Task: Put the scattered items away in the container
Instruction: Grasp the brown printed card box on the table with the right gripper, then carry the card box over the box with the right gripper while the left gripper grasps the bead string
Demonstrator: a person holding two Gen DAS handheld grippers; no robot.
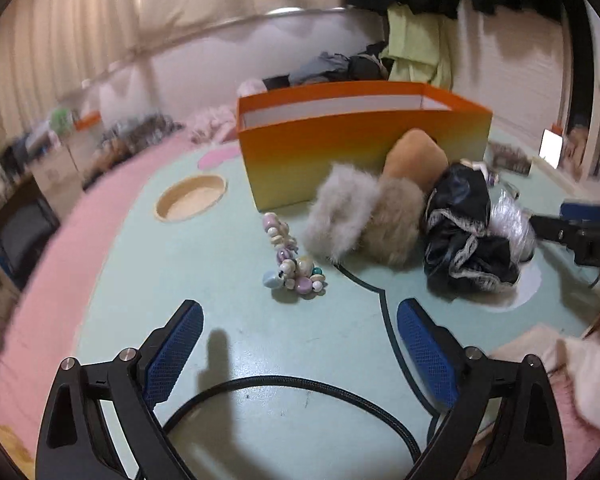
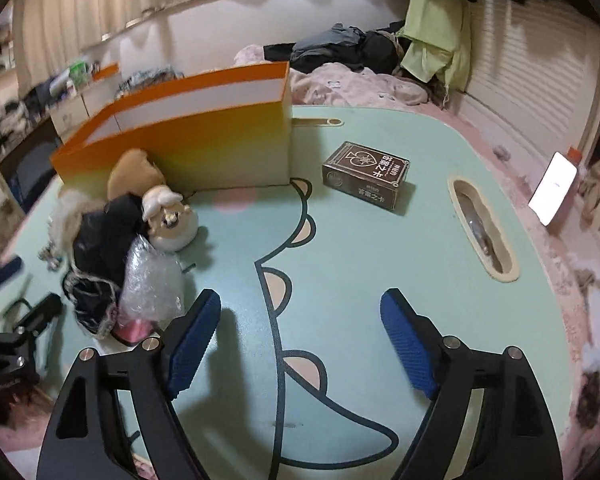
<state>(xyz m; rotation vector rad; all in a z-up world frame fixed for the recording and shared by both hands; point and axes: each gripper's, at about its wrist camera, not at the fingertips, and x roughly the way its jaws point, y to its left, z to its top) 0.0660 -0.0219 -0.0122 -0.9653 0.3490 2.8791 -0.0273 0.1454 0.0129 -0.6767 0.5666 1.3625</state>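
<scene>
An open orange-to-yellow box (image 1: pixel 340 152) stands upright on the mint table, nothing visible inside. Just in front of it lies a furry grey-and-tan piece (image 1: pixel 364 220), with a tan plush (image 1: pixel 416 156) leaning on the box wall. Beside them sit a crumpled black lace-trimmed cloth (image 1: pixel 464 236), a bead string (image 1: pixel 292 264), a small doll head (image 2: pixel 172 220), and bubble wrap (image 2: pixel 148 284). A dark card box (image 2: pixel 364 180) lies flat, apart

White Chinese characters and a spade emblem are printed on the lid of the dark card box (image 2: pixel 366 181), though they are seen upside down and too small to be read reliably. The letters "DA" are seen on the black gripper body (image 1: pixel 598 246) at the right edge of the left wrist view.
</scene>
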